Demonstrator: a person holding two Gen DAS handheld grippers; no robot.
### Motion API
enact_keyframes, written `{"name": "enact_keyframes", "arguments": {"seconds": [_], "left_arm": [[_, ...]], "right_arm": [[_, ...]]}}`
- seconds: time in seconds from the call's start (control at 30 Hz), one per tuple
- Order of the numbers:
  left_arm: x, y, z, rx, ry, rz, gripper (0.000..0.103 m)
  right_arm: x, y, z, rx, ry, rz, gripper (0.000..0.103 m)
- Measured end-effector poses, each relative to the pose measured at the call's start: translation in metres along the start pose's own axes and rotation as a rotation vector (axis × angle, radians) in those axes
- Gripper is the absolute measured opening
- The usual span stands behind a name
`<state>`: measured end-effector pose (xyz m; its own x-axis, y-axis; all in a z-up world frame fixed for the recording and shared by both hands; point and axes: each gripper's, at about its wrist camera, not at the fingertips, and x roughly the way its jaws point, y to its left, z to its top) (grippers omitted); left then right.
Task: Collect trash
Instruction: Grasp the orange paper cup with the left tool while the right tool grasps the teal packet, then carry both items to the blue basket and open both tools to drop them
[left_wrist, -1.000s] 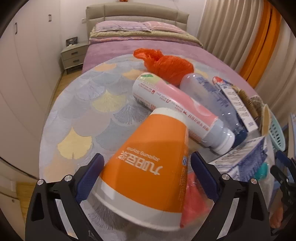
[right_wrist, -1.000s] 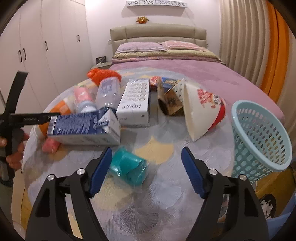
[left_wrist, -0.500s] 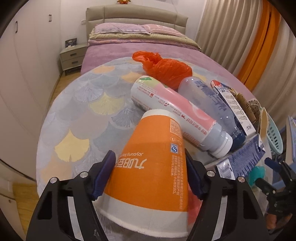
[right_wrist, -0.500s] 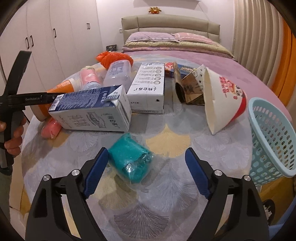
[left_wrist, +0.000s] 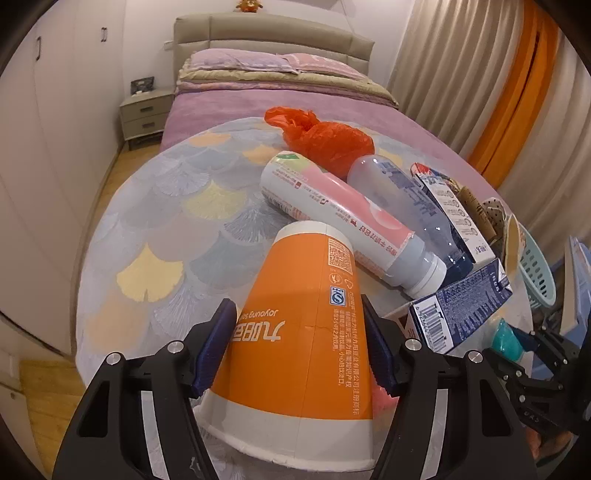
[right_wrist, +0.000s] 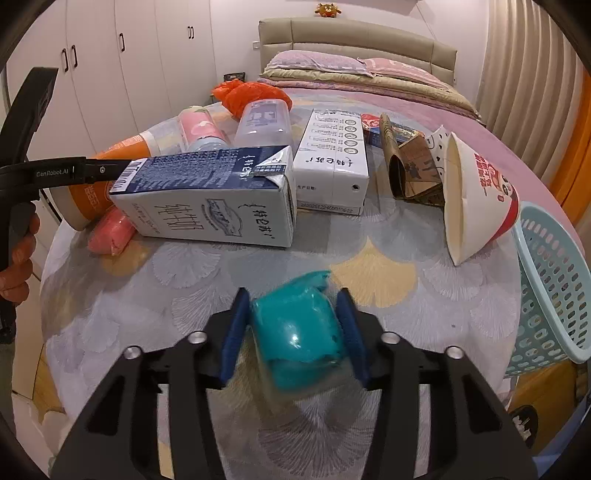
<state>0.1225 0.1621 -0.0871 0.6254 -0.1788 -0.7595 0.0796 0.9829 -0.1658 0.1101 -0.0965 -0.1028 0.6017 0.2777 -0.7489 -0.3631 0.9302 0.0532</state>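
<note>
A: Left view first, any advice?
B: Squeeze gently; the orange cup (left_wrist: 306, 332), lying on the table (left_wrist: 155, 229), crushes easily. The left gripper (left_wrist: 299, 347) is closing, pads on its sides.
A: Right view?
B: The right gripper (right_wrist: 293, 328) is closing onto the teal wad (right_wrist: 297, 332); then over to the basket (right_wrist: 554, 295) alongside.

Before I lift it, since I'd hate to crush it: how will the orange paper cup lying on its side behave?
The orange paper cup looks thin-walled, so it probably dents as the left tool keeps closing. Its taper may let it slip out. It is likely light.
</note>
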Motion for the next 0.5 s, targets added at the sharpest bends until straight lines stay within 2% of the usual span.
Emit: {"name": "enact_keyframes", "arguments": {"seconds": [0.3,0.5], "left_arm": [[-0.033,-0.010,0.005,0.005,-0.079,-0.010,0.062],[-0.060,-0.048,0.024,0.069,-0.151,-0.047,0.062]], "right_arm": [[-0.031,-0.011,0.008,0.017,-0.095,-0.045,0.039],[-0.056,-0.047,0.018,0.108,-0.155,-0.081,0.038]]}}
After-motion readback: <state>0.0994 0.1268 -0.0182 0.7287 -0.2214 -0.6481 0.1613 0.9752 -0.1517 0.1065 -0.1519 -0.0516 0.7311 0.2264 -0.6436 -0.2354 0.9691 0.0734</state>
